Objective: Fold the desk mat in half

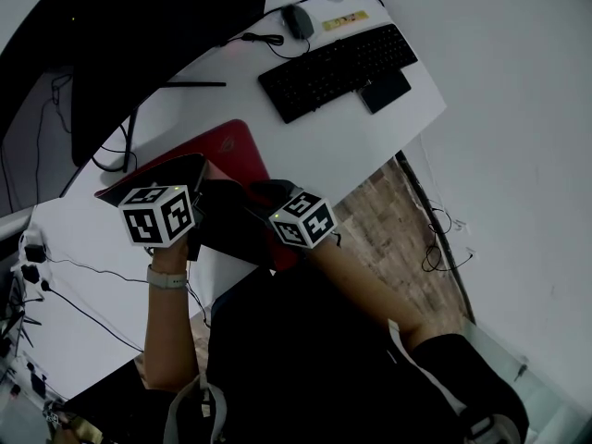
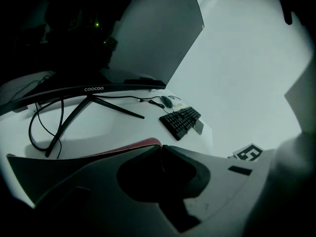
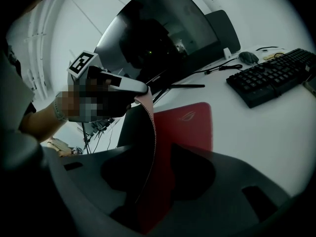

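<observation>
Desk mat [image 1: 233, 144]: red; far part lies flat on the white worktop [image 1: 361, 146] before the monitor [image 1: 139, 35]; near part is raised, dark underside showing.
Left gripper [image 2: 161, 149]: jaws together, clamped on the mat's raised edge.
Right gripper [image 3: 158, 174]: jaws wide apart; the raised edge runs between them, unpinched.
Keyboard [image 1: 338, 70]: beyond the mat, apart from it.
</observation>
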Demonstrator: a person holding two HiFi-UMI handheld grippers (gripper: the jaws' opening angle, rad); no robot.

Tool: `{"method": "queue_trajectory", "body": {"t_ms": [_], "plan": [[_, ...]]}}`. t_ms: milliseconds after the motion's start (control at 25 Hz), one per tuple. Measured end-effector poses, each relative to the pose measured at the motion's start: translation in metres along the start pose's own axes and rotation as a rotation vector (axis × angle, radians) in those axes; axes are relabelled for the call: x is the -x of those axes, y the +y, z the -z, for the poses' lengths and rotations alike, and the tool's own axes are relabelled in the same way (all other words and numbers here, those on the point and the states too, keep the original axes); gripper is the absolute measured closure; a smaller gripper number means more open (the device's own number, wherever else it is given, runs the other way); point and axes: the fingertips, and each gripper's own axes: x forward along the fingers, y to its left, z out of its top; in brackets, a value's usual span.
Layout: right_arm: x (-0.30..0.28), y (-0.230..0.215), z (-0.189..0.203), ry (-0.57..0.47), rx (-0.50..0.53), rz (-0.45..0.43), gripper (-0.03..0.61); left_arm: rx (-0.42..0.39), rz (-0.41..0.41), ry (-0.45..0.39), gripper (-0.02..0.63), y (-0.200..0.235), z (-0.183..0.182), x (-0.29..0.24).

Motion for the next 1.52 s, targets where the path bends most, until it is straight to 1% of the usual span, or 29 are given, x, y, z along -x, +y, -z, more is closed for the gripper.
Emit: {"method": "queue_trajectory", "body": {"t_ms": [80,200,280,400,600,680,760,880,920,1000,1080,1200,1520], "plan": [[-0.004,-0.002,-0.002,0.001,-0.009,0.000,0.429,0.006,0.007,-0.007,0.589,0.002,-0.003,-0.002],[-0.009,-0.005,-0.007,-0.011,-0.016,0.005,0.490,0.015,0.016,-0.017,0.588,0.006,-0.007,-0.005],[-0.010,-0.008,-0.011,-0.019,-0.013,0.014,0.514,0.021,0.017,-0.023,0.589,0.009,-0.009,-0.006],[-0.011,-0.013,-0.016,-0.025,-0.002,0.034,0.528,0.019,0.016,-0.036,0.588,0.012,-0.011,-0.007],[-0.011,-0.022,-0.023,-0.022,0.023,0.068,0.538,-0.045,-0.010,-0.038,0.563,0.016,-0.012,-0.008],[-0.011,-0.024,-0.025,-0.018,0.031,0.074,0.539,-0.056,-0.019,-0.035,0.559,0.018,-0.011,-0.007],[-0.012,-0.025,-0.026,-0.011,0.045,0.079,0.539,-0.059,-0.027,-0.033,0.524,0.020,-0.009,-0.007],[-0.015,-0.023,-0.027,0.001,0.072,0.080,0.543,-0.061,-0.033,-0.032,0.399,0.022,-0.006,-0.005],[-0.016,-0.022,-0.027,0.006,0.080,0.081,0.543,-0.065,-0.027,-0.031,0.372,0.020,-0.005,-0.005],[-0.017,-0.022,-0.028,0.012,0.093,0.083,0.545,-0.077,-0.013,-0.024,0.338,0.017,-0.001,-0.005],[-0.018,-0.022,-0.030,0.014,0.102,0.082,0.546,-0.091,-0.014,-0.007,0.320,0.016,0.005,-0.005],[-0.018,-0.021,-0.032,0.019,0.114,0.078,0.546,-0.102,-0.036,0.018,0.313,0.019,0.016,-0.003],[-0.020,-0.033,-0.044,0.037,0.139,0.087,0.546,-0.051,-0.113,0.037,0.313,0.040,0.041,0.013]]}}
